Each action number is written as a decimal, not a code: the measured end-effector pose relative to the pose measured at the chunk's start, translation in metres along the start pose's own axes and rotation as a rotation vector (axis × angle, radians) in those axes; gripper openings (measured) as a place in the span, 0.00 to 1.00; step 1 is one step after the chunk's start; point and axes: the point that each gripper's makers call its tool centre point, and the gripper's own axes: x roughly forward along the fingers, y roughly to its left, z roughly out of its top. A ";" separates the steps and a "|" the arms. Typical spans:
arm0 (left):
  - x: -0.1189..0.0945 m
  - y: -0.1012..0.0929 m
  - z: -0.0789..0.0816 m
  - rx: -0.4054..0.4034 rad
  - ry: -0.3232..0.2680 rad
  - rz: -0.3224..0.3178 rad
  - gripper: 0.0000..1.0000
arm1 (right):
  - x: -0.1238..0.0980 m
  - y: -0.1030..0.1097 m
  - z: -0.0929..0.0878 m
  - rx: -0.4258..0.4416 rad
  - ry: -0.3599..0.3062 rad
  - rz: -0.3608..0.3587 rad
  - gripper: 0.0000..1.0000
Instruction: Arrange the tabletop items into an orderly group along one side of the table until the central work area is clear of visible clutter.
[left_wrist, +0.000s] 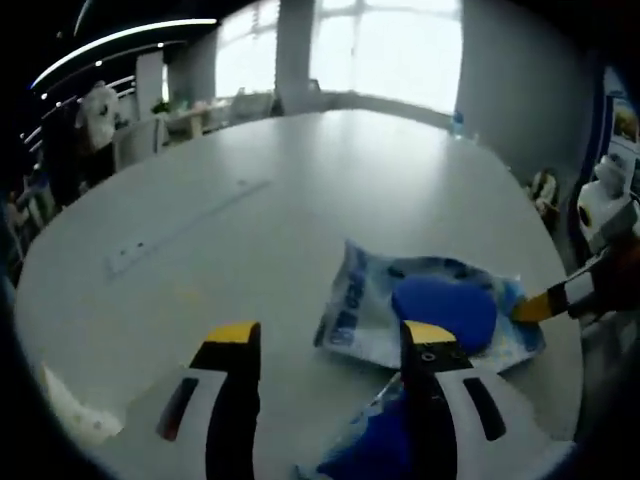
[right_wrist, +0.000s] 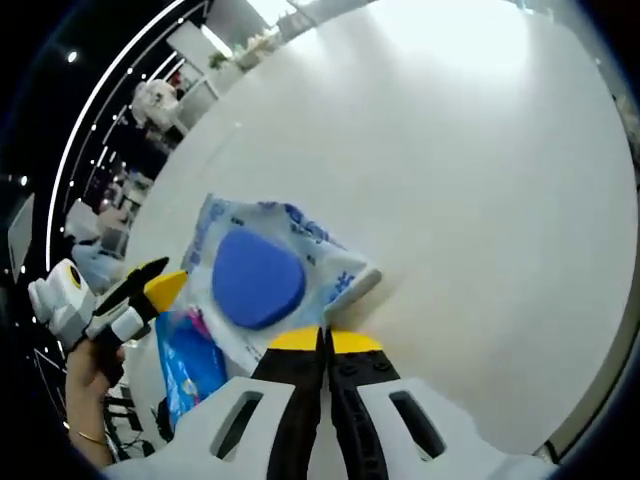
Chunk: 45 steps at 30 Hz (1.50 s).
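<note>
Here, the big pale counter (left_wrist: 300, 200) runs to bright windows at the top of the left gripper view. A white wipes pack (right_wrist: 265, 275) with a blue lid lies mid-frame. The right claw (right_wrist: 323, 342) is pinched tight on its corner. The left claw (left_wrist: 330, 342) gapes wide, holding nothing. A blue packet (right_wrist: 190, 365) at lower left is half hidden.

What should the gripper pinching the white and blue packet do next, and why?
Probably slide the packet toward the table edge nearest the person. The right hand-held gripper looks closed on the packet's corner, the left hand-held gripper is open beside it, and a second blue packet already lies close by, so the two would group there.
</note>
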 end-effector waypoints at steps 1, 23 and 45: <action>0.003 0.001 -0.002 0.010 0.015 0.005 0.52 | 0.000 0.000 0.000 0.000 0.000 0.001 0.02; 0.016 -0.003 -0.007 -0.120 0.069 -0.064 0.15 | 0.000 0.000 0.000 0.019 -0.009 0.000 0.02; 0.001 -0.001 0.007 -0.013 0.063 -0.016 0.00 | -0.010 0.012 0.029 -0.124 -0.074 0.013 0.01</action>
